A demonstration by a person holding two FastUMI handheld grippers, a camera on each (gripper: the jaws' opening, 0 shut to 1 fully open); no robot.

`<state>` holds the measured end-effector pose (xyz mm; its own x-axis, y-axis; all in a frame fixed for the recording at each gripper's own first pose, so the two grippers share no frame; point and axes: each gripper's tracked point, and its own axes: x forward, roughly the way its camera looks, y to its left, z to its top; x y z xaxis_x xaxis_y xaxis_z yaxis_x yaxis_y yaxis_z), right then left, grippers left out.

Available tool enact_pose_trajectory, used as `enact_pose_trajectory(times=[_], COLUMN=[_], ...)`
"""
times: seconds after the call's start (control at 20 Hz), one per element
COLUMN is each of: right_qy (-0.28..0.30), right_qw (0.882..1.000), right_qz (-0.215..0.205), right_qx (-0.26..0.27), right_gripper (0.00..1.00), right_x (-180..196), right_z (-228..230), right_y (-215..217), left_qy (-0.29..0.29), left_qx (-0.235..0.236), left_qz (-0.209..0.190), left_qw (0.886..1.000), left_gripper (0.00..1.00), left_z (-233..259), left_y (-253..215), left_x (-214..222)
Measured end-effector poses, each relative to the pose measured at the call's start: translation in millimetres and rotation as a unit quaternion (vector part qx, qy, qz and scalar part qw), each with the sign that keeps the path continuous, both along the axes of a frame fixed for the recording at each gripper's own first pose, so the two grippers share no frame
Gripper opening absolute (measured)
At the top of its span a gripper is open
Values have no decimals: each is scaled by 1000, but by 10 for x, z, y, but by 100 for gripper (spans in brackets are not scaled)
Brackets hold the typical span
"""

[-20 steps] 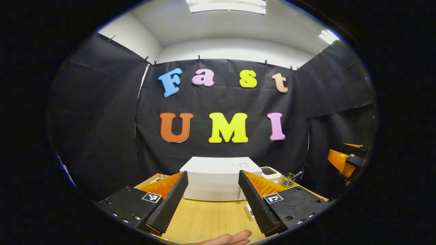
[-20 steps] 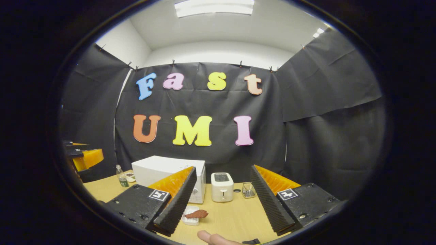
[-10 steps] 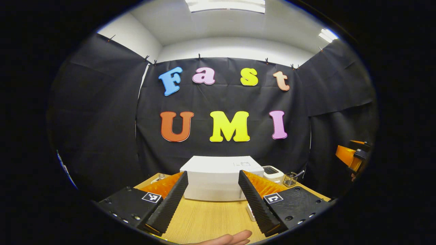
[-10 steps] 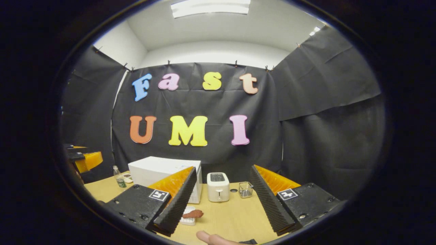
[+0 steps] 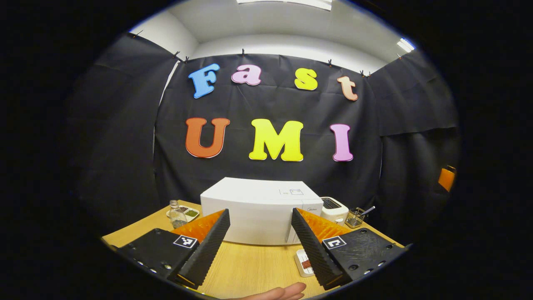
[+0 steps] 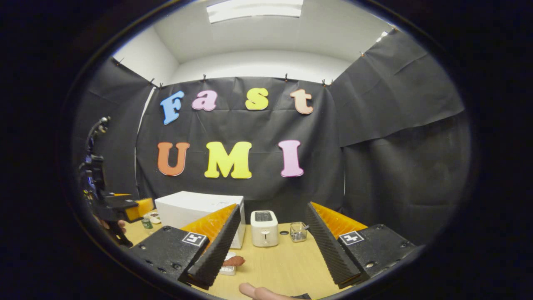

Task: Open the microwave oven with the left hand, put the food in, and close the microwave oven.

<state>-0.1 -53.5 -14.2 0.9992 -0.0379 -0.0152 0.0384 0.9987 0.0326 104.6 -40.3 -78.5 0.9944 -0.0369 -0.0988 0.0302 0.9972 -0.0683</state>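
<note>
A white microwave oven stands shut on the wooden table, straight ahead of my left gripper, which is open with nothing between its fingers and still short of the door. In the right gripper view the microwave is left of centre. A reddish-brown piece of food lies on a small white tray in front of it, beside my left finger; the same tray peeks out by the left gripper's right finger. My right gripper is open and holds nothing.
A white toaster and a small glass holder stand right of the microwave. A little bottle and a condiment dish sit to its left. The left gripper, held in a hand, shows at the left edge.
The left gripper has moved forward toward the microwave, which now looks larger. In the right gripper view the left gripper has come further into sight. Both grippers stay open.
</note>
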Motion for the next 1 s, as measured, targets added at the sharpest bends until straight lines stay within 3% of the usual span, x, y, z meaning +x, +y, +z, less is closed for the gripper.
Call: enact_pose_trajectory(times=[0.05,0.1,0.3,0.35,0.5,0.55,0.85,0.9,0.95,1.0], right_qy=[0,-2,-3,-1,4,5,6,8,10,12], right_qw=[1000,1000,1000,1000,1000,1000,1000,1000,1000,1000], right_qz=[0,-2,-8,-6,-3,-3,-2,-3,-4,-7], right_qx=[1,2,1,1,2,3,5,3,2,2], right_gripper=[100,90,90,100,100,90,90,100,100,90], right_x=[3,2,30,39,76,82,101,97,102,105], right_z=[-6,-17,-97,-118,-210,-238,-374,-415,-445,-467], right_y=[-37,-72,-201,-223,-293,-327,-511,-552,-597,-639], left_qy=[3,8,24,31,44,50,74,78,75,76], left_qx=[-6,-11,-12,-9,-8,-6,24,14,1,-3], left_qz=[-6,-15,-28,-34,-48,-47,-31,-32,-45,-33], left_qw=[1000,1000,999,999,998,998,997,996,996,997], left_gripper=[93,93,93,93,94,93,93,93,87,58], left_z=[-92,-204,-634,-747,-1035,-1140,-1632,-1687,-1711,-1731], left_y=[-72,-158,-366,-431,-662,-717,-860,-886,-974,-928], left_x=[142,273,818,933,1219,1297,1737,1790,1833,1864])
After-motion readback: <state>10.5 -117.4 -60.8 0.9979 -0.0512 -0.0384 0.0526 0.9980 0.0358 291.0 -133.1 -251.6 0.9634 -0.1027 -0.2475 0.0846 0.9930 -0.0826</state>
